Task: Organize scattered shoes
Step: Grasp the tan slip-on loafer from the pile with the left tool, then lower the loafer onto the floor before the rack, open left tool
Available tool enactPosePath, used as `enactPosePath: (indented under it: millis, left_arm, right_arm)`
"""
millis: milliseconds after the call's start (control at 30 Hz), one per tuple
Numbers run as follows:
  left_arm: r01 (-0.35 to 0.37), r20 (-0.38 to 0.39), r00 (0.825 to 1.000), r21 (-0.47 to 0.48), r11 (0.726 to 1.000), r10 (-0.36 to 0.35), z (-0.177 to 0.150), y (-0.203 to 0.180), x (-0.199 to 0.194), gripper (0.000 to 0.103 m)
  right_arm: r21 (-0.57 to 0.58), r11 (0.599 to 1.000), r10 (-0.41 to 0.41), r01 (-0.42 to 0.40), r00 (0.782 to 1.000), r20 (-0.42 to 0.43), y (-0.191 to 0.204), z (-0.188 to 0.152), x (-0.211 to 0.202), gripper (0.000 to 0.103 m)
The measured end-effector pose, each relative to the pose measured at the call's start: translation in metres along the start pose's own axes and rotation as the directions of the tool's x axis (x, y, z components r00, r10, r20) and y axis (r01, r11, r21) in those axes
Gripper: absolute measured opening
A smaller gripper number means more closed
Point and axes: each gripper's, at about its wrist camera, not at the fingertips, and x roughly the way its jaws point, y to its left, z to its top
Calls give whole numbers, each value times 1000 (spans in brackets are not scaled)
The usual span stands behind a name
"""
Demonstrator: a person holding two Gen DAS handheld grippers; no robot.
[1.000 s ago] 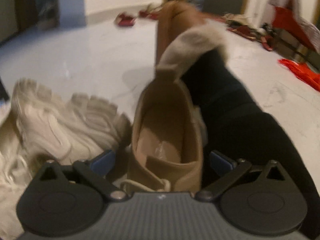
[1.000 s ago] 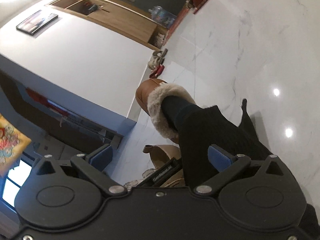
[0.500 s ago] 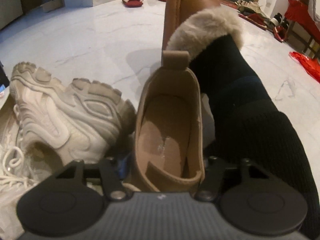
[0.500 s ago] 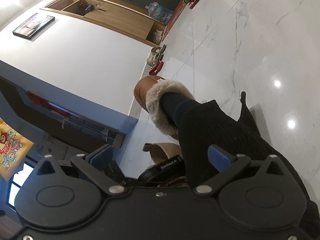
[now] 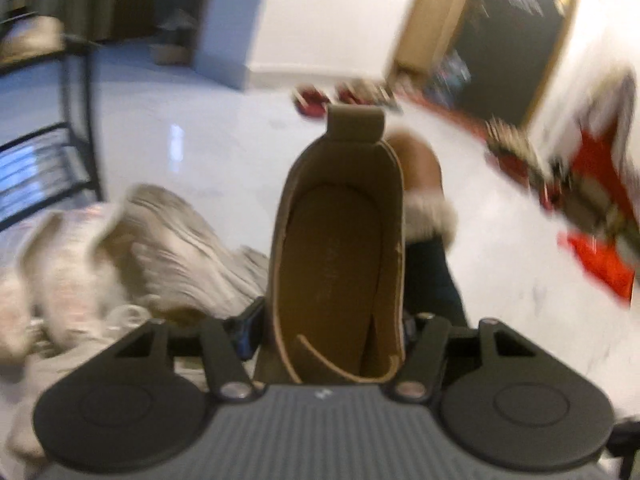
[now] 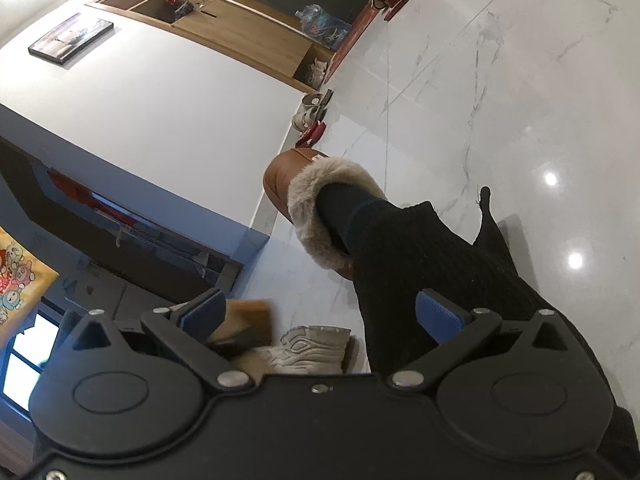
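My left gripper (image 5: 326, 330) is shut on a tan suede shoe (image 5: 340, 248), gripping its sides near the tongue and holding it up off the floor, heel pointing away. A chunky white sneaker (image 5: 132, 240) lies on its side to the left, below it. My right gripper (image 6: 318, 312) is open and empty, tilted; the tan shoe (image 6: 248, 316) and the white sneaker (image 6: 308, 350) show low between its fingers. The view from the left gripper is blurred.
A person's leg in black knit and a brown fur-lined slipper (image 6: 312, 200) stands just right of the shoes. A black metal rack (image 5: 48, 136) is at the left. Red shoes (image 5: 312, 100) and other footwear lie by the far wall and a wooden cabinet (image 6: 240, 32).
My left gripper closed on the tan shoe and lifted it off the floor, tipping the view up. The right gripper stayed open and shifted slightly.
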Motion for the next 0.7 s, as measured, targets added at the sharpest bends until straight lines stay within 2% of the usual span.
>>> enactPosePath:
  millis: [133,267,333,433,500,600,667,700]
  left_arm:
    - [-52,116,991,-129,990,67,2,36,-72,59]
    - [-126,195,961,-320,939,195,-18,90,-160,59]
    - [-152,209,948,-359,921,238,-25,104,-184,59]
    - [-258,239,895,-411,875,376,-50,136,-242,59]
    - [-338,232,850,-449,827,473,-73,158,-282,59]
    - [-412,191,809,-491,768,556,-105,187,-319,59]
    - [-463,144,785,-510,725,602,-124,203,-335,59]
    - [-484,123,774,-517,706,621,-132,210,-343,59]
  right_arm:
    - [-18,1000,-8,8,1000,-22,2,-2,1,103]
    - [-79,996,-33,29,998,-49,11,-10,1,103]
    - [-123,991,-52,43,996,-66,19,-13,0,103]
    - [-230,971,-90,60,988,-122,38,-25,-2,103]
    - [-280,960,-66,9,979,-193,55,-41,-9,103]
    - [-376,920,-1,-108,960,-280,82,-72,-22,103]
    - [-397,903,29,-167,943,-332,93,-86,-26,103]
    - [-397,891,50,-222,916,-399,102,-102,-28,103]
